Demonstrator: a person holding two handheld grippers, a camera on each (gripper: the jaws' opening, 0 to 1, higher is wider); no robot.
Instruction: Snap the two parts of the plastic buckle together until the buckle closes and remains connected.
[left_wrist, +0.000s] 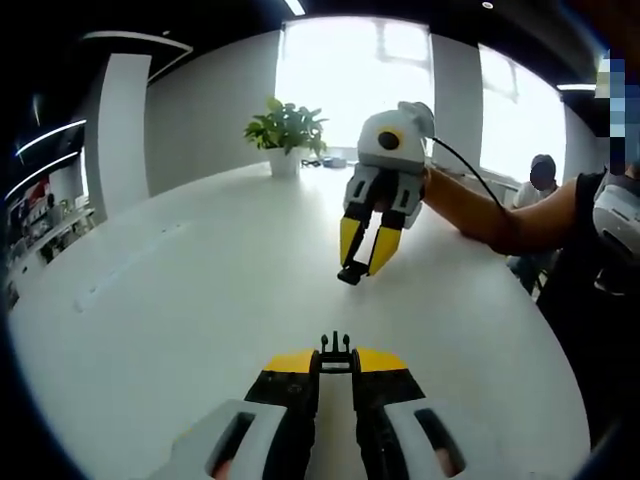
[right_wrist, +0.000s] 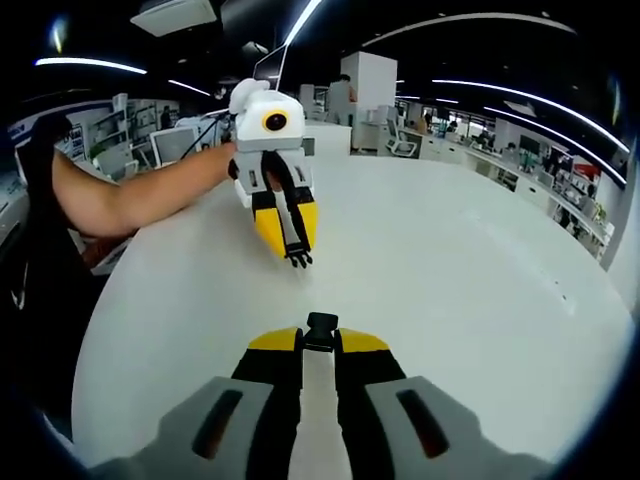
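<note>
Buckle halves are sitting apart: I am gripping the pronged piece (left_wrist: 336, 350) in my clenched left gripper (left_wrist: 336, 362) and the socket piece (right_wrist: 321, 331) in my clenched right gripper (right_wrist: 320, 342), both hovering above the tabletop (left_wrist: 200, 290), facing, not yet joined; mating is remaining.

Yellow-tipped black jaws, white hand-held gripper (left_wrist: 364, 262) housings

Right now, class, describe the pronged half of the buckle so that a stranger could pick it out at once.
Start at the big white table. Over it, two yellow-tipped claws face each other, each pinching a small black plastic piece. The pronged buckle half sits in the left claw, with thin prongs sticking out past the tips; the piece in the right claw is a blunt block.
</note>
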